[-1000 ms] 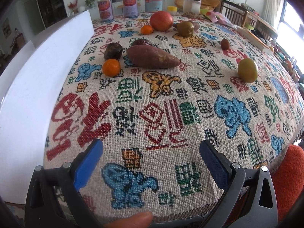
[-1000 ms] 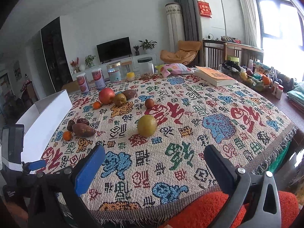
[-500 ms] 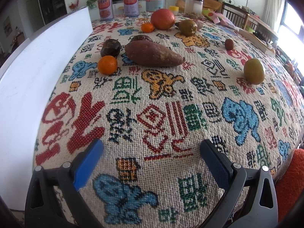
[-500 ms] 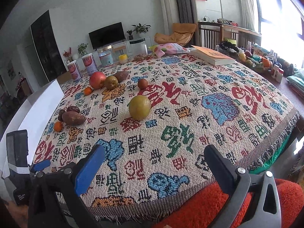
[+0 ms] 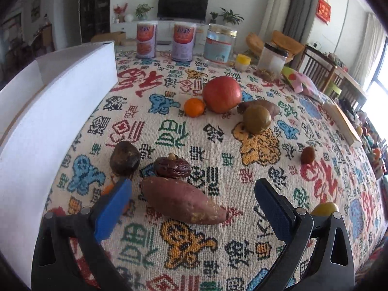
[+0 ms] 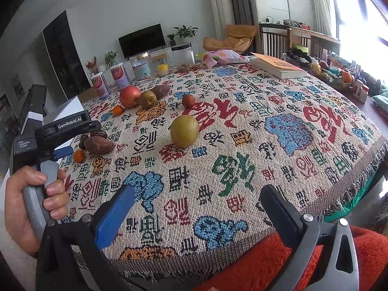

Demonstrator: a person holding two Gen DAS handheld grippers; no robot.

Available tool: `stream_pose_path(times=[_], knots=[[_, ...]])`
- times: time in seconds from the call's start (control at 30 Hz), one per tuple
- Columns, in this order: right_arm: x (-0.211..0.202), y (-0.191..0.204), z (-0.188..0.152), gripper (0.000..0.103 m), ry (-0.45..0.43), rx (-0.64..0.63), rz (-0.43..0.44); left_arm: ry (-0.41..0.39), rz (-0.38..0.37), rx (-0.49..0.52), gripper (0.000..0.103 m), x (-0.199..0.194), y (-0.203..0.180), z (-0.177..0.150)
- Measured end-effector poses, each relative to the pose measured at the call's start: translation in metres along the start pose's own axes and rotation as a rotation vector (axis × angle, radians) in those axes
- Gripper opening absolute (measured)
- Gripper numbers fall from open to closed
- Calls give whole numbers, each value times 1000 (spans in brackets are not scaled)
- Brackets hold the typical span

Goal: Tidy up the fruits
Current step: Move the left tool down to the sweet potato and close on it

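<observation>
Left wrist view. Left gripper [image 5: 194, 208]: jaws spread wide, empty, low over the patterned tablecloth [image 5: 254, 145]. Sweet potato [image 5: 181, 201] lies between the jaws, nearer the left one. Just beyond it, a wrinkled date [image 5: 171, 167]; a dark round fruit [image 5: 125, 158] ahead of the left jaw. A small orange [image 5: 108, 189] is mostly hidden behind the left jaw. Farther ahead: tangerine [image 5: 194, 107] touching a red apple [image 5: 222, 94], then a brownish pear [image 5: 257, 119] in front of a second sweet potato [image 5: 271, 108]. White box [image 5: 55, 111] stands left of the jaws. Two pink-labelled cans [image 5: 146, 40] at the far edge; their print is unreadable.

Right wrist view. Right gripper [image 6: 196, 214]: jaws spread, empty, at the near table edge. Yellow-green pear [image 6: 184, 131] sits well ahead, between the jaw lines. To the left, a hand [image 6: 31, 201] grips the other tool, marked "GenRobot.AI" and "Data Acquisition System". Book [image 6: 276, 68] lies far right.
</observation>
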State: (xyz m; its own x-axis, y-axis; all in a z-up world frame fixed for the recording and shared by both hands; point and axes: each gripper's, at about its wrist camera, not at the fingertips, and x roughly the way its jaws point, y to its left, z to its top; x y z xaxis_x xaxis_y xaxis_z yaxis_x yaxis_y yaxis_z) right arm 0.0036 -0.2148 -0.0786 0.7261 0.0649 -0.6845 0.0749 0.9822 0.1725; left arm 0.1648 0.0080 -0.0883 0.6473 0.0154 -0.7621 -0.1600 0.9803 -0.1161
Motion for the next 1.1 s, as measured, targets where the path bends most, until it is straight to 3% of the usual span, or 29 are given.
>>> stream_pose_path(times=[0.07, 0.13, 0.27, 0.47, 0.6, 0.73, 0.83, 0.93, 1.0, 1.1], knots=[[-2, -1, -1, 103, -4, 3, 6, 50, 15, 42, 101, 17, -5, 0], [-2, -2, -1, 103, -5, 10, 11, 44, 1, 97, 101, 16, -7, -6], [1, -6, -1, 103, 10, 30, 24, 30, -161, 159, 102, -8, -4, -19], [6, -9, 0, 103, 31, 49, 32, 186, -432, 209, 101, -34, 12, -60], [5, -11, 0, 103, 26, 56, 38, 170, -390, 198, 101, -52, 37, -75], [7, -10, 0, 103, 38, 55, 46, 92, -315, 165, 102, -56, 51, -56], [8, -9, 0, 103, 42, 50, 42, 79, -328, 194, 102, -42, 41, -39], [6, -8, 0, 103, 33, 46, 35, 65, -308, 286, 102, -22, 15, -32], [5, -8, -1, 103, 28, 46, 28, 90, -288, 344, 101, -5, -1, -31], [2, -10, -2, 103, 20, 49, 24, 155, -350, 389, 101, 5, -15, -38]])
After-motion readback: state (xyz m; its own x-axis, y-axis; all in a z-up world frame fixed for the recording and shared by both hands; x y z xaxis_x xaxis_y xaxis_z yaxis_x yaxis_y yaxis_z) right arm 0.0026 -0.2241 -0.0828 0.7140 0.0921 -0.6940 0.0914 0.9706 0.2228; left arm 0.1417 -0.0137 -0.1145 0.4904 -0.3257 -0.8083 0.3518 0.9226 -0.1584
